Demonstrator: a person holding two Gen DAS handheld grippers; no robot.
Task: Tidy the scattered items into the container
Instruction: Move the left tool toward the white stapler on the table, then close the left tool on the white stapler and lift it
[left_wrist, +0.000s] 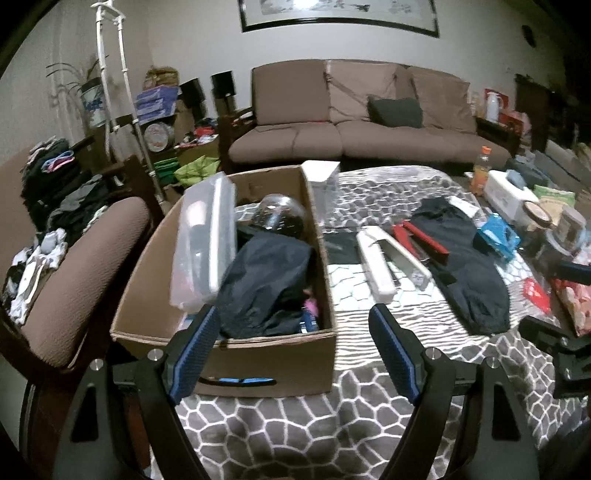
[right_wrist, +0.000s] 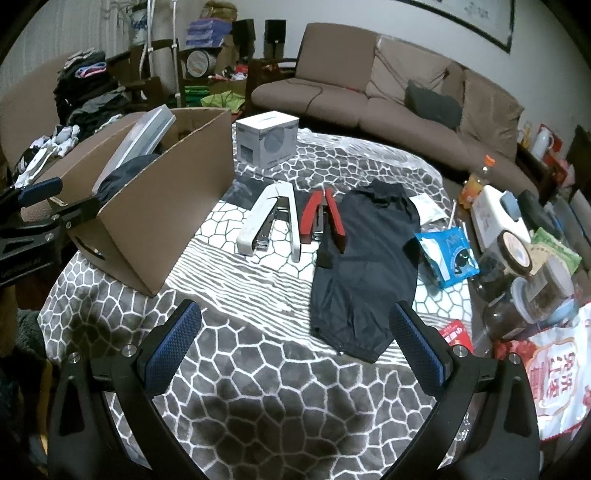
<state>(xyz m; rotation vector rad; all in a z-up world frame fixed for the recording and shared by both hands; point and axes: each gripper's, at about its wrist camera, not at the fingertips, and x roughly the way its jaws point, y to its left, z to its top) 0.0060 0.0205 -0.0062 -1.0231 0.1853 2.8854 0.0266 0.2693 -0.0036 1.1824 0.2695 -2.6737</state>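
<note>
Currently both of my hand-held grippers hang open and empty: left hand-held gripper (left_wrist: 291, 354) over the near wall of the cardboard box (left_wrist: 266, 363), right hand-held gripper (right_wrist: 295, 354) above the patterned surface (right_wrist: 236, 398) just short of the dark garment (right_wrist: 364, 266). Box sits at the left end of the surface and already holds a clear plastic case (left_wrist: 207, 236) leaning on its left wall, a bundled dark cloth (left_wrist: 264, 288) and a clear dome (left_wrist: 282, 214). On the surface, outside the box: white stapler (right_wrist: 267, 221), red stapler (right_wrist: 325, 218), the garment, a blue packet (right_wrist: 447, 254), a small grey box (right_wrist: 266, 142). Risks: both staplers lie splayed open in a V, so a pinch on one arm could let the other swing or drop; the garment is limp and slick-looking, so a pinch at the hem may drag it into the red stapler, which touches its left edge. Box is fairly full, so anything added may ride high or tip the leaning case. Axes: both staplers run near-to-far, hinges at the far end, arms opening toward me; the garment's long axis also runs near-to-far, gathered hem nearest my right hand-held gripper.
</note>
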